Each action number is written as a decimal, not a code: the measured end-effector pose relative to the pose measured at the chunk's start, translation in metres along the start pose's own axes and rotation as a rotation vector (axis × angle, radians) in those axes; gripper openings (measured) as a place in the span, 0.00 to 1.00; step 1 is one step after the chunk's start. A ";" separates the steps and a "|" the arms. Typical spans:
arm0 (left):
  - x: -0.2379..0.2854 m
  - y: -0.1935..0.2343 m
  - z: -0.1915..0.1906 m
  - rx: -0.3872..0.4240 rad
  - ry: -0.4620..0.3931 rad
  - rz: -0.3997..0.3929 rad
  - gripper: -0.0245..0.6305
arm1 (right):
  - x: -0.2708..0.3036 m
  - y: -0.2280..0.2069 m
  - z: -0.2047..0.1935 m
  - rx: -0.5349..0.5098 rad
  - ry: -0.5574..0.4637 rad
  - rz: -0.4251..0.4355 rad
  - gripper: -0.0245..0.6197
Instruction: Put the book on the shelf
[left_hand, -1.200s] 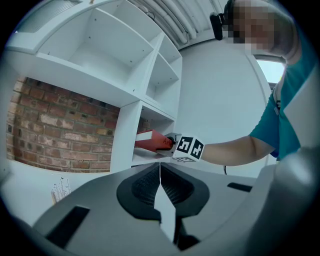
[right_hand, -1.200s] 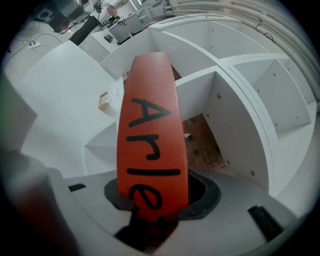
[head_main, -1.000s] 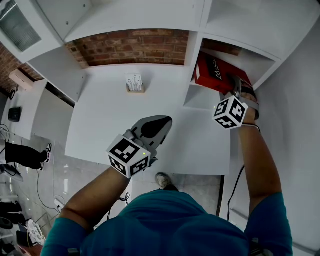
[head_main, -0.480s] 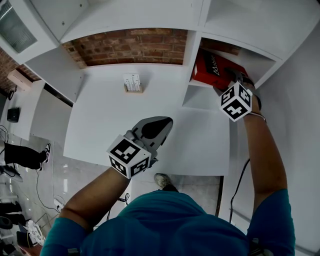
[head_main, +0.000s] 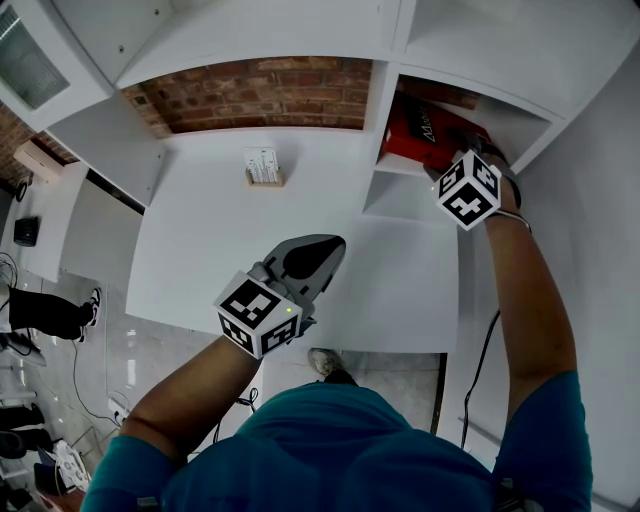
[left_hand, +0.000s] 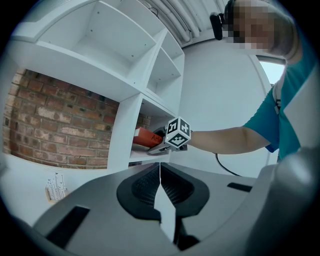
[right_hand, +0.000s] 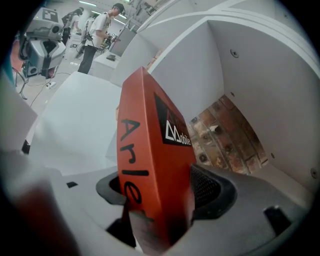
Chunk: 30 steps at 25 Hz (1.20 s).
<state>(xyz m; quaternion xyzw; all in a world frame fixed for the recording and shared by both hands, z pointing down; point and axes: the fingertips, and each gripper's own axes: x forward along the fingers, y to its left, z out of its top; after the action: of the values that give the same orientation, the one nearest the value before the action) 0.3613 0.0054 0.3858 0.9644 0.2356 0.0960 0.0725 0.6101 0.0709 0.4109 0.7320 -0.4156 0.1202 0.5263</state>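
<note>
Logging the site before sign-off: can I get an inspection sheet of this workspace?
Surface: white desk under a shelf.
Job's things: red book in the shelf's right bay, between the right gripper's jaws.
Clutter: small stand at the desk's back.
Grippers: left gripper shut, empty, over the desk; right gripper jaws opening round the book.
Cables: cable hangs under the right arm; floor cables at left.
Surroundings: brick wall; person standing at left.
</note>
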 end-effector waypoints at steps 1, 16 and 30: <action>0.000 0.000 0.000 0.000 0.001 0.001 0.07 | 0.002 -0.002 0.000 0.001 0.000 0.001 0.50; 0.000 0.007 -0.001 -0.007 0.000 0.023 0.07 | 0.023 -0.018 0.002 -0.014 -0.003 0.008 0.51; -0.017 0.006 0.004 0.003 -0.014 0.043 0.07 | -0.001 -0.008 0.011 0.024 -0.035 0.024 0.51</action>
<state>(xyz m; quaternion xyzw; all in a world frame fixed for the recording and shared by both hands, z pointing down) 0.3503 -0.0087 0.3801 0.9700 0.2144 0.0906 0.0708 0.6123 0.0625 0.4006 0.7355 -0.4318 0.1186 0.5085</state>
